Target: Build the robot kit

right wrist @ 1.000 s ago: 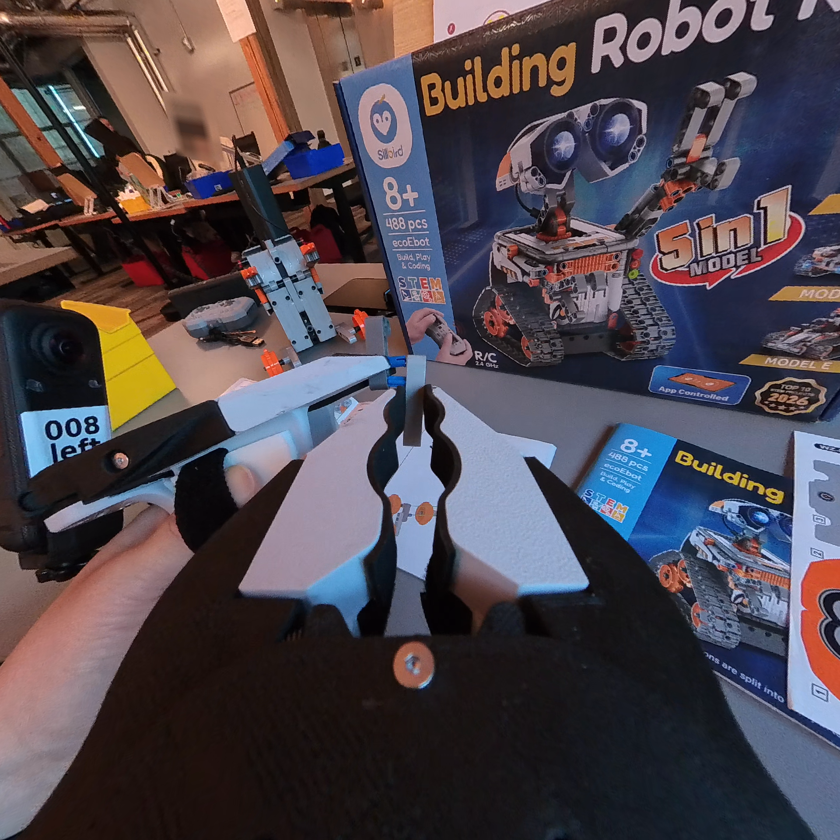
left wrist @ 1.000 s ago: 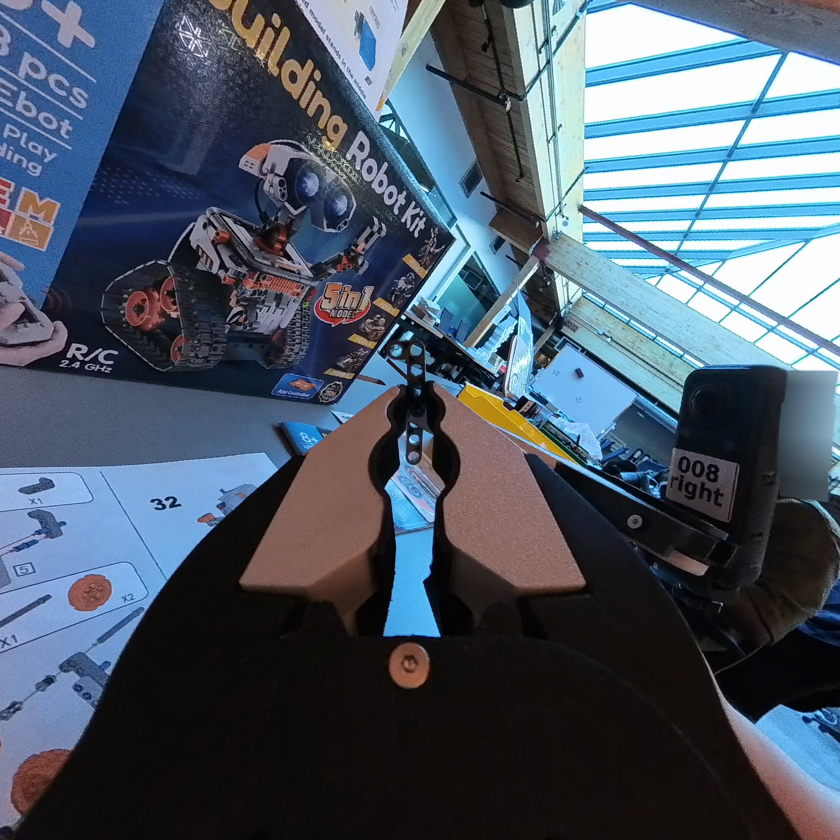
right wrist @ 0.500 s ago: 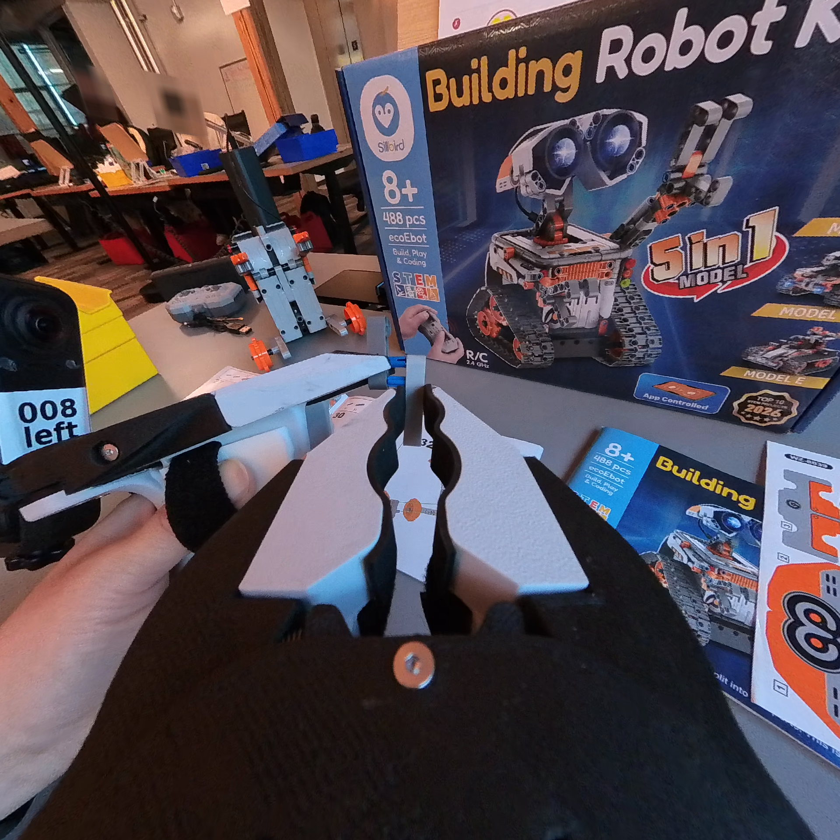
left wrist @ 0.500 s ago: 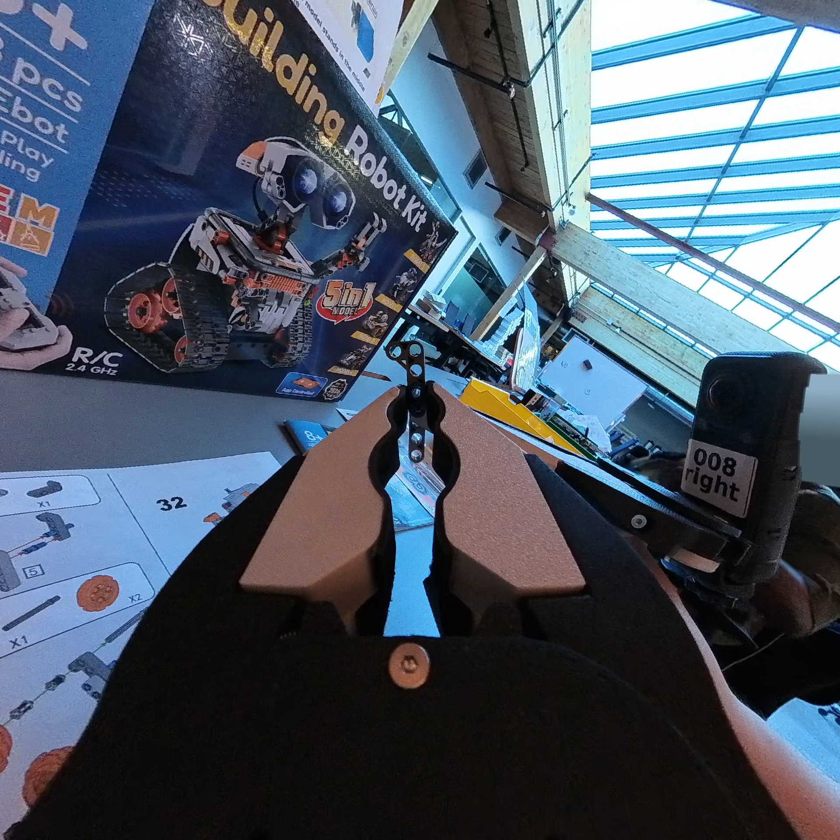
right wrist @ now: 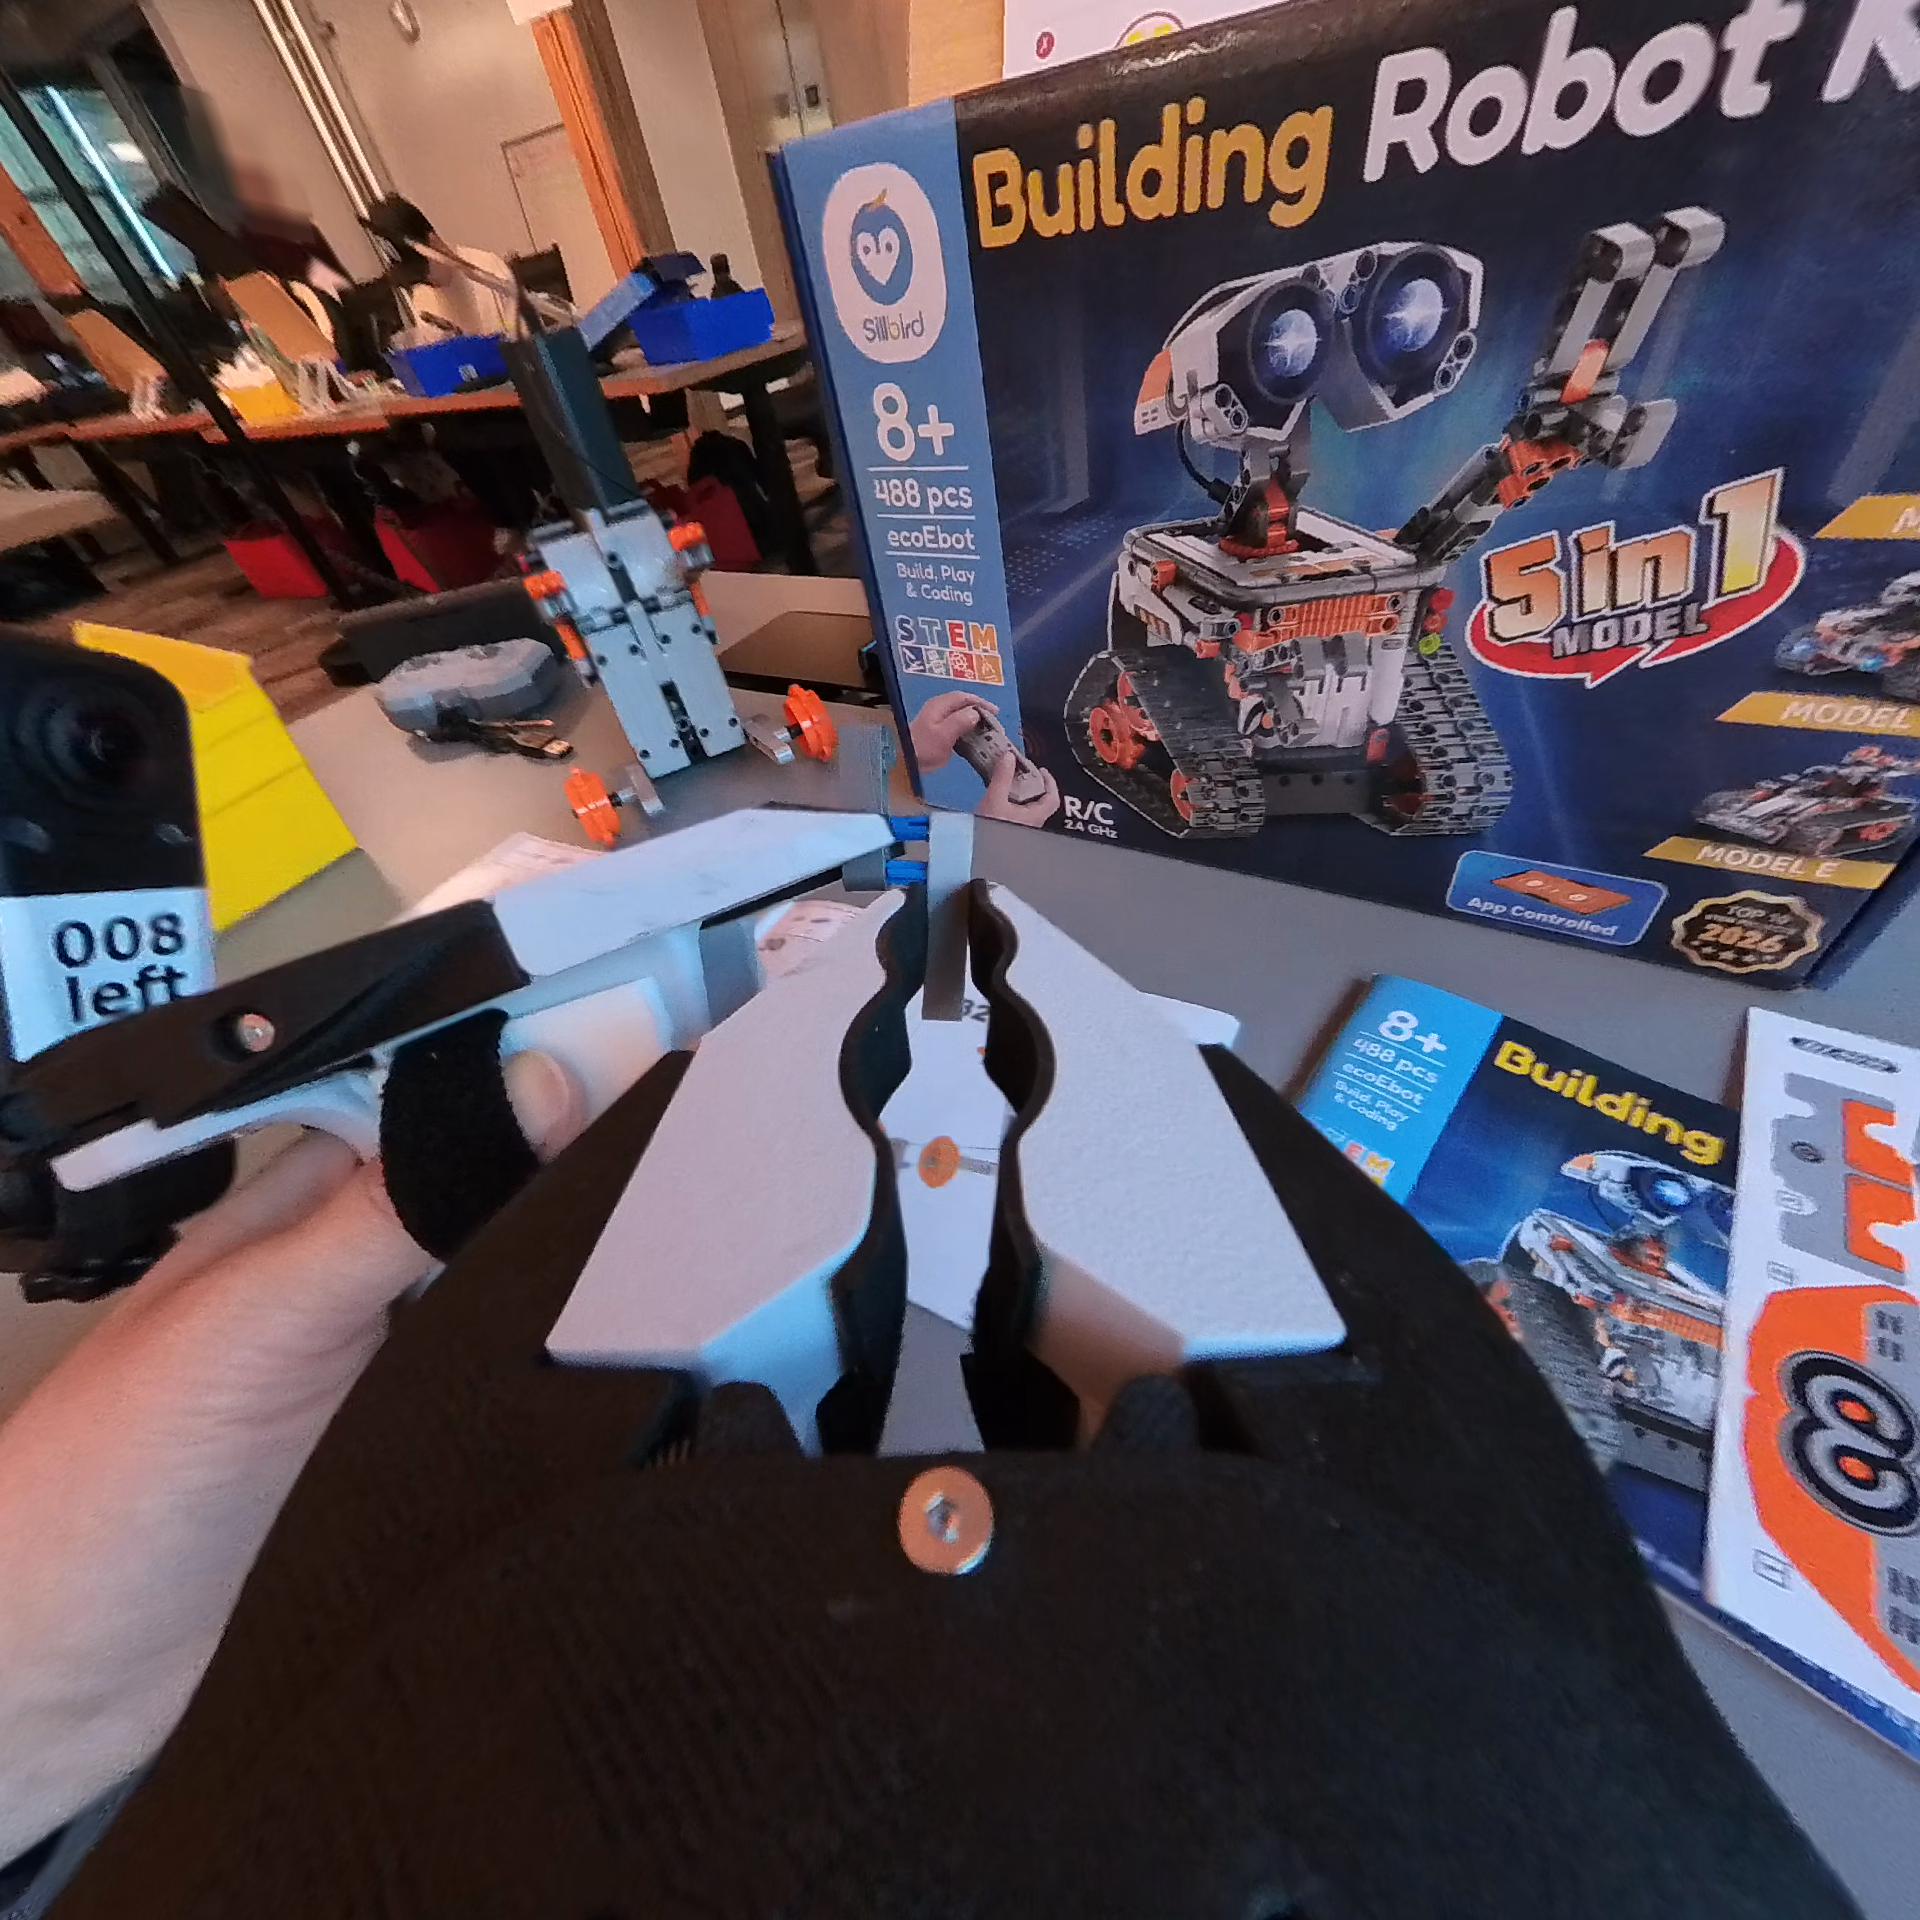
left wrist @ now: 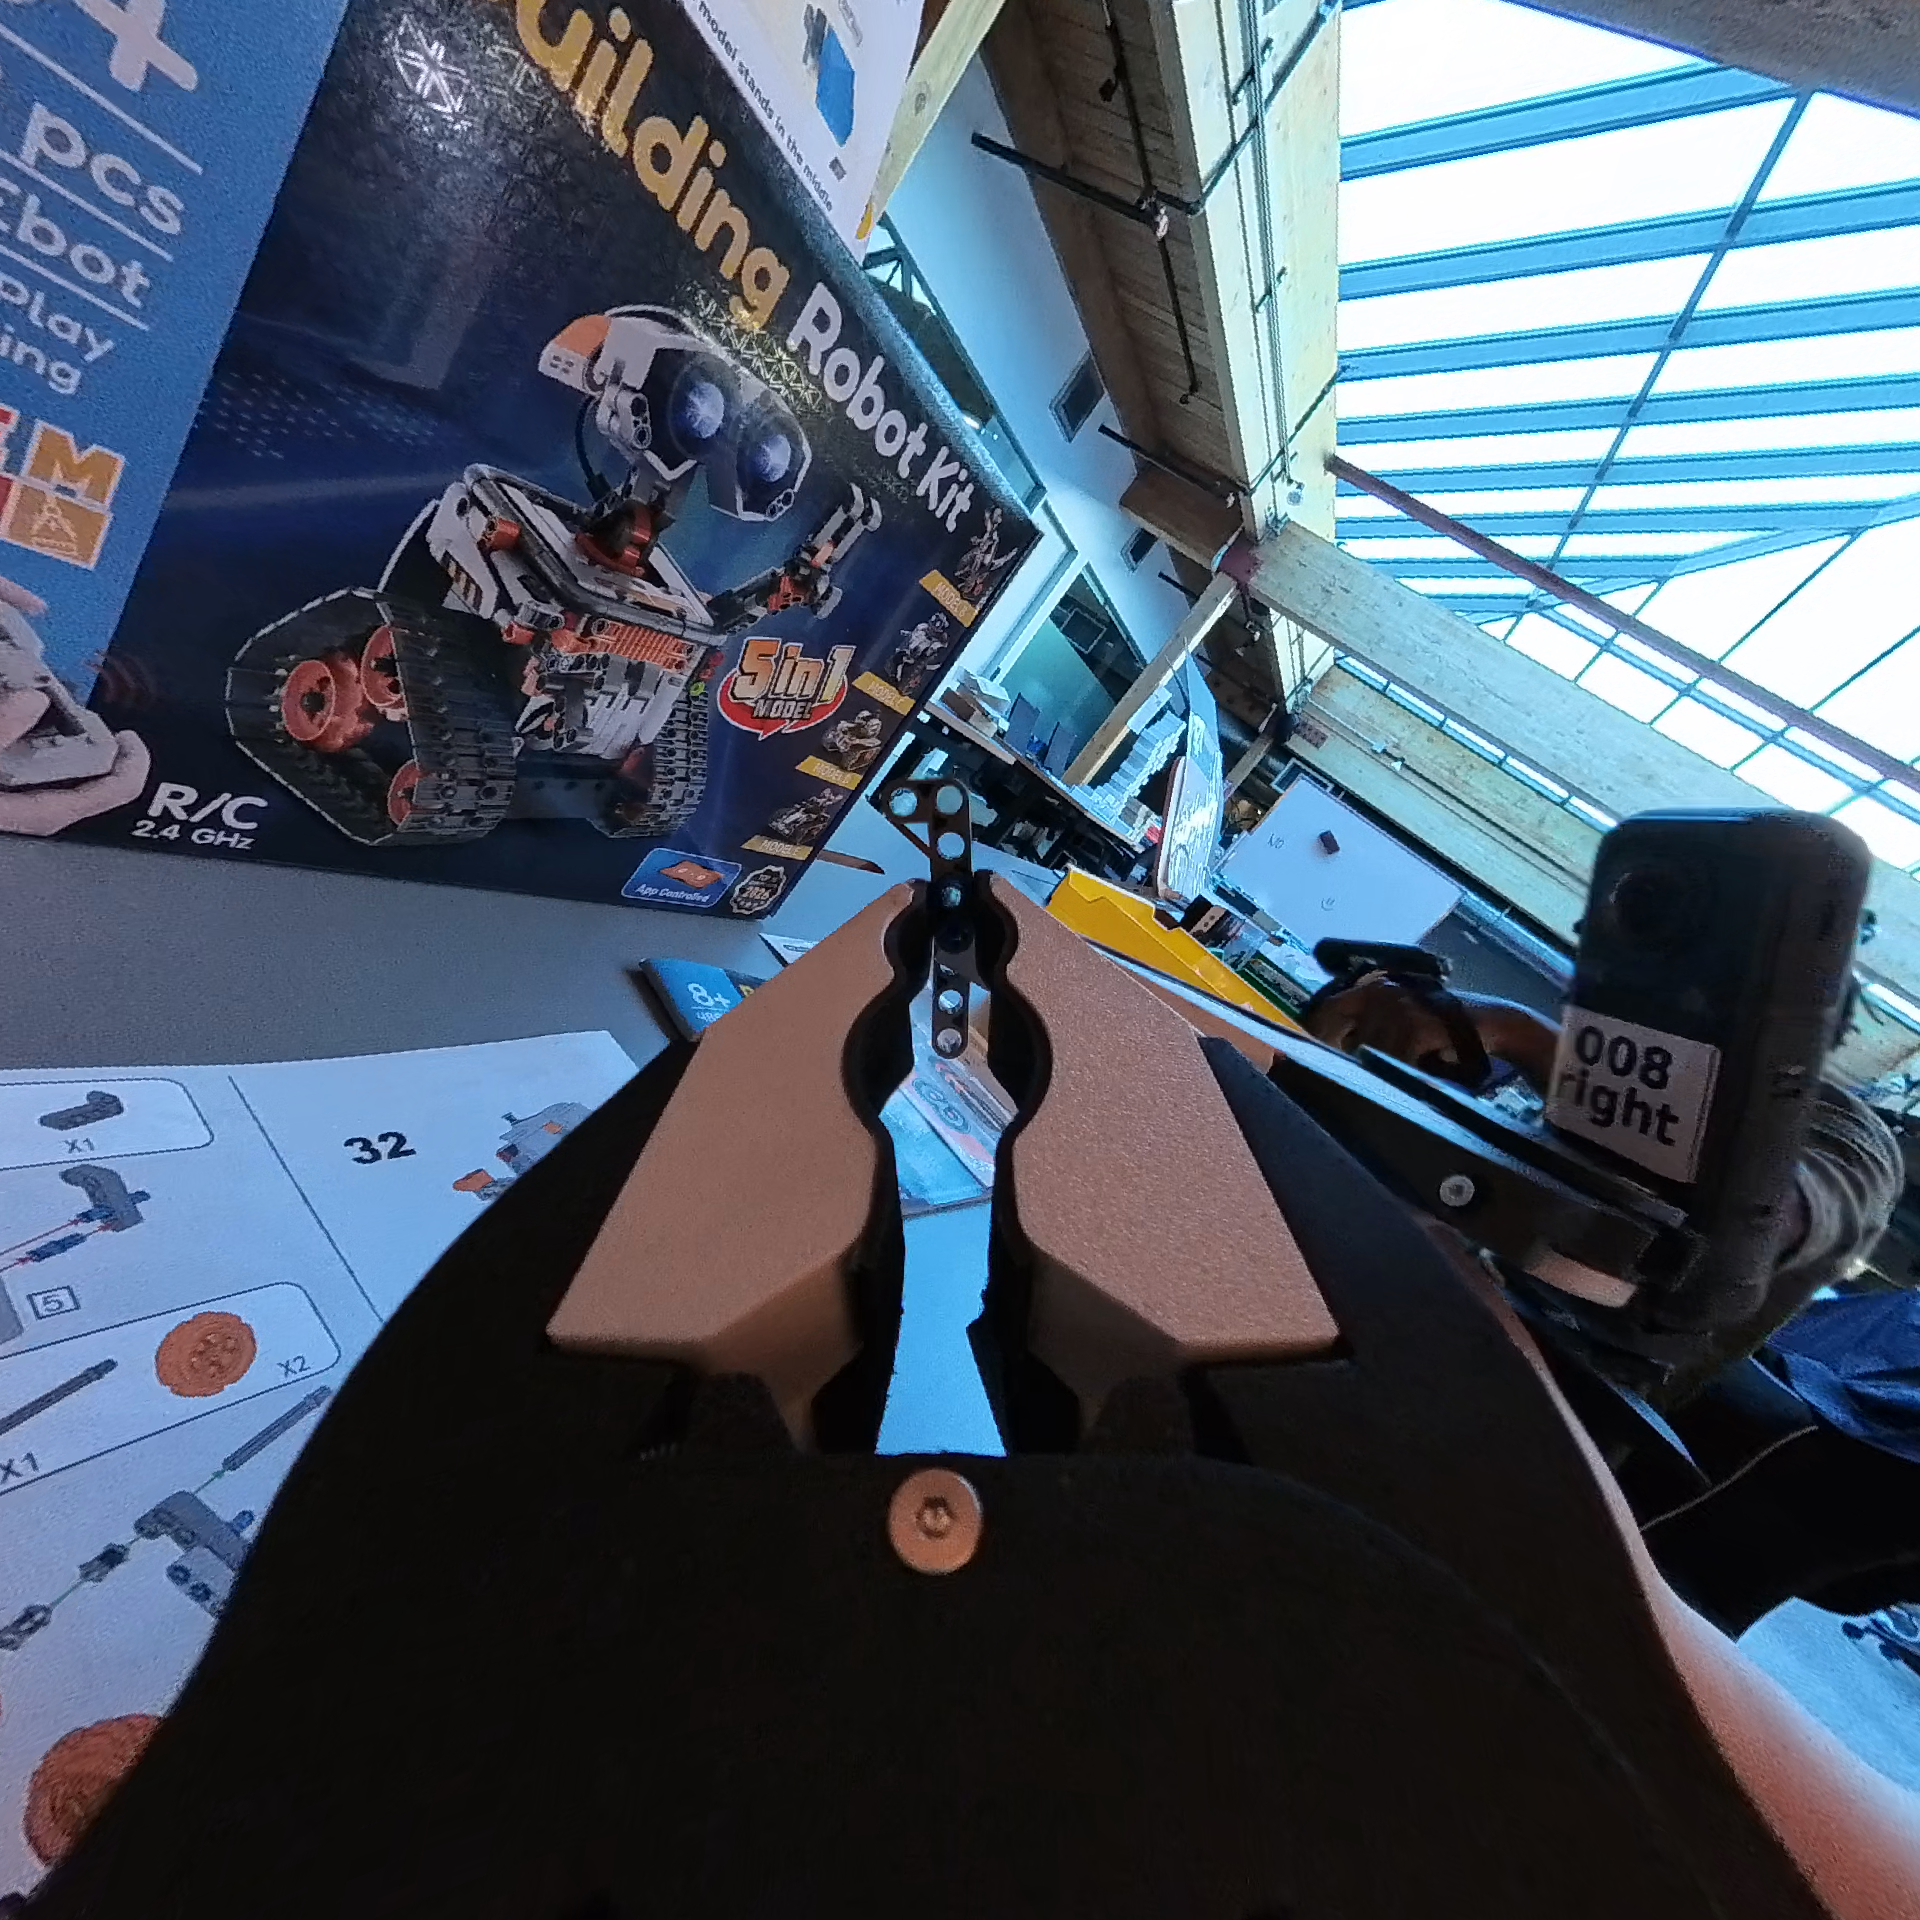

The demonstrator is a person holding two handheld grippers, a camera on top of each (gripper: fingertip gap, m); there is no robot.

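Grey plastic is pinched in both tongs at once. In the left wrist view, the left tongs (left wrist: 951, 914) are clenched on a beam (left wrist: 948, 935), a thin perforated piece seen edge-lit and dark, its angled holed end standing up past the fingertips. In the right wrist view, the right tongs (right wrist: 940, 914) are clamped on a flat grey piece (right wrist: 948, 914) held upright between the tips. The left tongs are seen there too, reaching in level from the left, with blue pins (right wrist: 906, 847) at their tip touching or just short of the grey piece; which cannot be told. The left tool is gripped by a hand (right wrist: 187, 1382) with a black strap over one finger.

Everything is held above a grey table (right wrist: 1195, 935). A big dark-blue box (right wrist: 1403, 468) is stood upright behind the tongs. An open manual page (left wrist: 260, 1247) is spread below the left tongs, and a booklet (right wrist: 1538, 1195) and a sticker sheet (right wrist: 1829, 1351) lie to the right. A partly built grey model (right wrist: 634, 665) stands beside the box's left end, with orange wheels (right wrist: 597, 805) on axles near it.
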